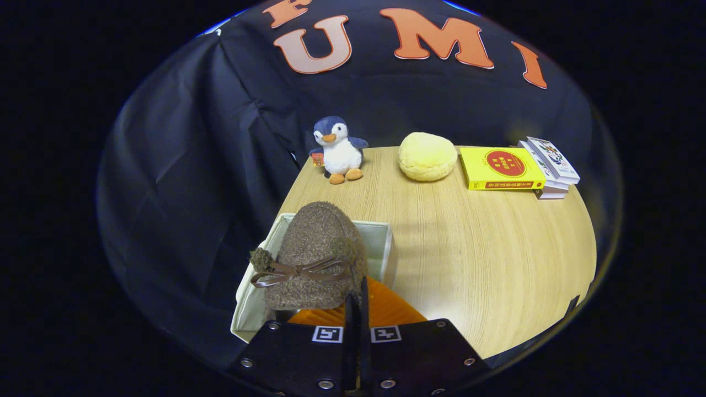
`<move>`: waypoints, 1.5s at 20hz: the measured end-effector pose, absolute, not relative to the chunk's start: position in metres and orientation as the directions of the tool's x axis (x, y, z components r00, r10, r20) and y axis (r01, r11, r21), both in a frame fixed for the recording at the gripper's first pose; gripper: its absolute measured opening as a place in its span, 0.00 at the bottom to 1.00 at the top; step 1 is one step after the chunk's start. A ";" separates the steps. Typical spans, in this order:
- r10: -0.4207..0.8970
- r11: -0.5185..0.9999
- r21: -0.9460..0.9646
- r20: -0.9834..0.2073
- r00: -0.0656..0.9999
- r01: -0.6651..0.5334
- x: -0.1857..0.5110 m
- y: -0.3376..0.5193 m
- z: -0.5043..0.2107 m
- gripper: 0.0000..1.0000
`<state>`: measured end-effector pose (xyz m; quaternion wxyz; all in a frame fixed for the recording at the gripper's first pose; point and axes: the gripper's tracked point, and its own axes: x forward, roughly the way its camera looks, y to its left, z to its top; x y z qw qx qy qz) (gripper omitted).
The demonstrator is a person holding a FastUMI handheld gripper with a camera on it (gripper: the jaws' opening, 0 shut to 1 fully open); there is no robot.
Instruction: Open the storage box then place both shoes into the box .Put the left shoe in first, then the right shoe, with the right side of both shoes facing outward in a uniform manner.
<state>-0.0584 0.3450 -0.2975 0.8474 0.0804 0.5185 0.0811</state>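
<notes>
The gripper point(357, 300), fingers pressed together on the fuzzy brown shoe point(315, 256), is held above the white storage box point(380, 242).

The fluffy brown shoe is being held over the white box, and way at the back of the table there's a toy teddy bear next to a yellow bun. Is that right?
Almost. The toy at the back is a penguin, not a teddy bear; the gripper view shows it. The rest holds: the gripper is shut on the fluffy brown shoe over the white box, and the penguin stands beside the yellow bun on the table.
</notes>
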 end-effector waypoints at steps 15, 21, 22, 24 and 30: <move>0.292 0.955 0.290 -0.876 0.384 -0.066 -0.082 0.355 -0.299 0.56; 0.337 0.939 0.299 -0.689 0.642 -0.172 -0.044 0.293 -0.237 0.82; 0.335 0.939 0.292 -0.662 0.670 -0.181 -0.043 0.279 -0.229 0.84; 0.332 0.938 0.288 -0.600 0.728 -0.191 -0.033 0.250 -0.209 0.87; 0.239 0.966 0.165 -0.301 0.923 -0.197 -0.004 0.145 -0.117 0.92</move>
